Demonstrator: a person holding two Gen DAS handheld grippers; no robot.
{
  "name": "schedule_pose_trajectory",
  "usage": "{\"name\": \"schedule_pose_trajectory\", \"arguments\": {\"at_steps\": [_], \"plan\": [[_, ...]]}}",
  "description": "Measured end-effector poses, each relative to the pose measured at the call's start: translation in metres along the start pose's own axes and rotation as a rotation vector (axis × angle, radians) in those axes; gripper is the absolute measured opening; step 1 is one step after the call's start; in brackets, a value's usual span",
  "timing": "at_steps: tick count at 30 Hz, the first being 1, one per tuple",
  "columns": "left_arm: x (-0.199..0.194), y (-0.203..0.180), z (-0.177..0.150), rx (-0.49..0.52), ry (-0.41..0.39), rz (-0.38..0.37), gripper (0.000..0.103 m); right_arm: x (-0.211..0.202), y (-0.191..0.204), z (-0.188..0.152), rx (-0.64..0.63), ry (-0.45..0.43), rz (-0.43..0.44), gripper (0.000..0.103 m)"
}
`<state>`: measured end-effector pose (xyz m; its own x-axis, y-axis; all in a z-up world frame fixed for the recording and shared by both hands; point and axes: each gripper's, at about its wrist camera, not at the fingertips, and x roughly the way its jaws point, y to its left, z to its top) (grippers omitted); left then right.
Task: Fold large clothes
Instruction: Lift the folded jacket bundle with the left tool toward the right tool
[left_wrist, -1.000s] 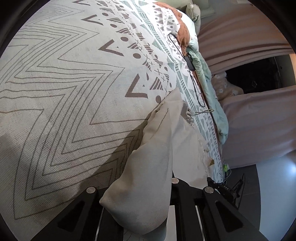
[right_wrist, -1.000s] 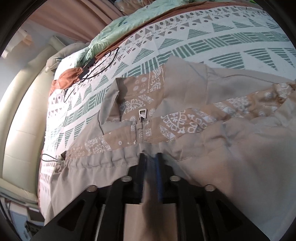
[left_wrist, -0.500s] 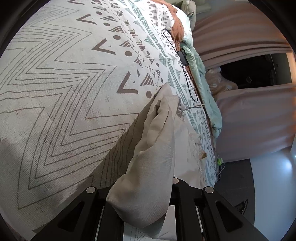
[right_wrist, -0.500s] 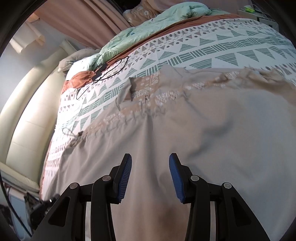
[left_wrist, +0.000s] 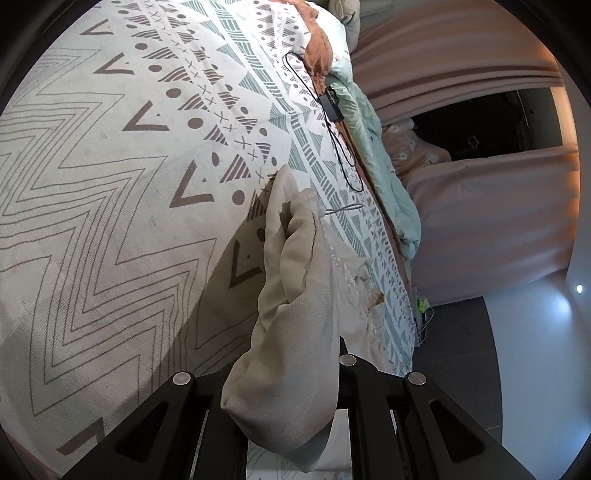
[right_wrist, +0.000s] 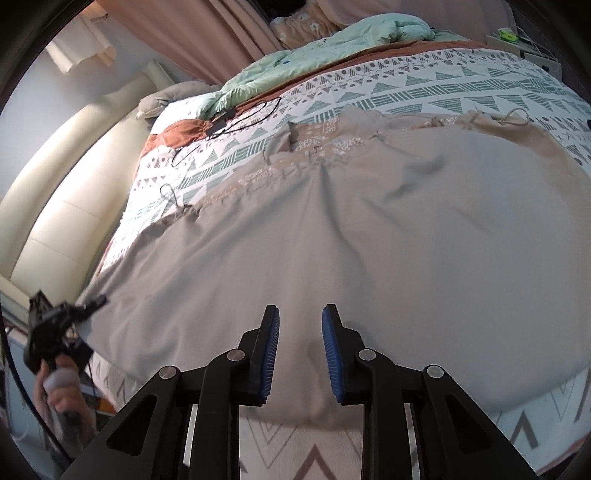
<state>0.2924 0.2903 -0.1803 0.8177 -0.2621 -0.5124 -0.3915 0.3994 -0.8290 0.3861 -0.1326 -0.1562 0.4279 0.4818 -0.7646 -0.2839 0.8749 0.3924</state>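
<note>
The beige garment (right_wrist: 388, 236) lies spread wide and mostly flat over the patterned bedspread (right_wrist: 424, 96), its printed band and zipper toward the far side and its near hem hanging close to the bed's edge. The left gripper (left_wrist: 280, 387) is clamped on a bunched corner of the garment (left_wrist: 295, 314), lifting it off the bedspread (left_wrist: 92, 184) so the cloth hangs in a fold over the fingers, while the right gripper (right_wrist: 300, 350) hovers just above the near hem with its blue pads (right_wrist: 269, 350) parted and nothing between them. A black cable (right_wrist: 229, 122) lies on the bedspread beyond the garment, with a green quilt (right_wrist: 332, 40) bunched along the far edge and pink curtains (left_wrist: 480, 55) behind.
</note>
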Motion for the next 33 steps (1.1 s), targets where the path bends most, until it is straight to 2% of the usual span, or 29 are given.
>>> {"name": "schedule_pose_trajectory", "arguments": {"at_steps": [6, 11, 15, 20, 25, 33], "plan": [[0.002, -0.019, 0.005, 0.016, 0.001, -0.022, 0.010, -0.001, 0.009, -0.014, -0.039, 0.036, -0.036, 0.025], [0.004, -0.046, 0.007, 0.052, 0.009, -0.047, 0.010, 0.031, -0.001, -0.027, -0.028, 0.144, -0.044, 0.026], [0.004, -0.077, 0.006, 0.111, 0.013, -0.074, 0.010, 0.037, -0.001, -0.026, -0.049, 0.135, -0.036, 0.025], [0.005, -0.114, 0.001, 0.159, 0.015, -0.087, 0.010, 0.041, -0.004, -0.026, -0.039, 0.120, 0.002, 0.025], [0.007, -0.153, -0.009, 0.233, 0.011, -0.082, 0.010, 0.041, -0.012, -0.024, 0.002, 0.121, 0.076, 0.025], [0.020, -0.220, -0.039, 0.360, 0.019, -0.083, 0.010, 0.046, -0.028, -0.016, 0.024, 0.168, 0.171, 0.023]]}}
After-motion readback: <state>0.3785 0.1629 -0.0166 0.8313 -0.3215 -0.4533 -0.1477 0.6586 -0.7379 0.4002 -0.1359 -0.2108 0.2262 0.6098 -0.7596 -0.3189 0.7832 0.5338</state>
